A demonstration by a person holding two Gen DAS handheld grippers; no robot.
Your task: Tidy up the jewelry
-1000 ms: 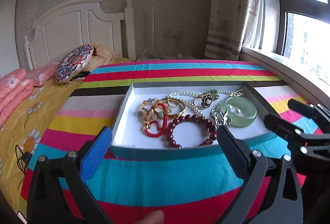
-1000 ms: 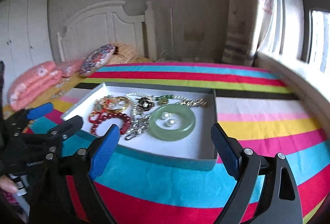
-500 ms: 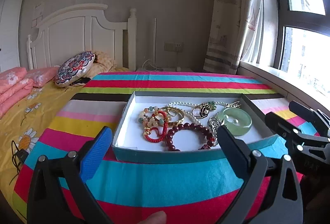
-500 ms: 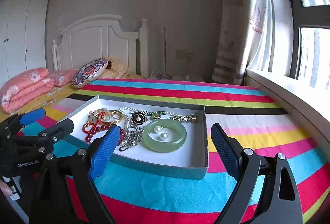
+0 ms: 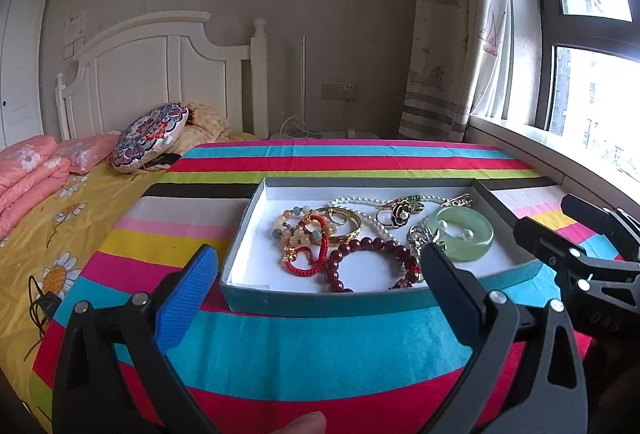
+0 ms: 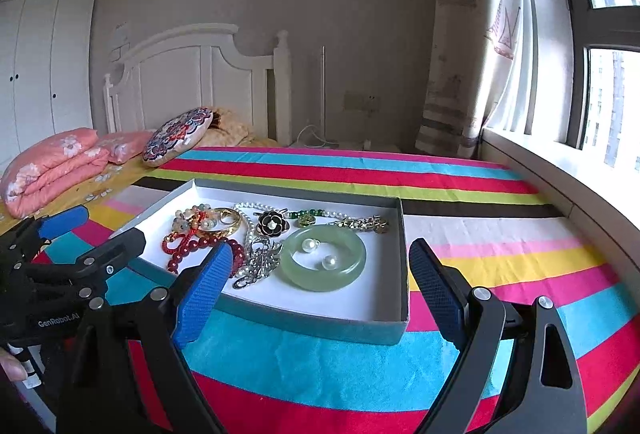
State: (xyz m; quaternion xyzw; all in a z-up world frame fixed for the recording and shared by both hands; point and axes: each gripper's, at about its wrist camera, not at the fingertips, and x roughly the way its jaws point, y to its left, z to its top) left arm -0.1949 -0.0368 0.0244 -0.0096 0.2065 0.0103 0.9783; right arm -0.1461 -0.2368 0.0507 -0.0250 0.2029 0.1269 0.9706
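A shallow teal box (image 5: 320, 300) with a white floor lies on the striped cloth and holds all the jewelry. In it are a jade bangle (image 5: 468, 248), a dark red bead bracelet (image 5: 360, 248), a red cord bracelet (image 5: 304, 268), a gold bangle (image 5: 348, 224) and a black flower ring (image 5: 402, 210). The right wrist view shows the jade bangle (image 6: 352, 268) around two pearl earrings (image 6: 329, 261), beside a silver brooch (image 6: 260, 258). My left gripper (image 5: 318, 251) hangs open in front of the box. My right gripper (image 6: 321, 249) is open too, at the box's near right corner.
The striped cloth (image 6: 460, 234) covers the bed end. A yellow sheet (image 5: 48, 234), pink bedding (image 6: 52, 166) and a patterned round cushion (image 5: 150, 136) lie left, before a white headboard. A window sill (image 6: 560, 174) and curtain run along the right. A fingertip (image 5: 308, 424) shows at the bottom edge.
Both views have tilted up and drawn back a little, so the box sits lower and the wall and window show more. Both grippers stay open. The jewelry has not moved.
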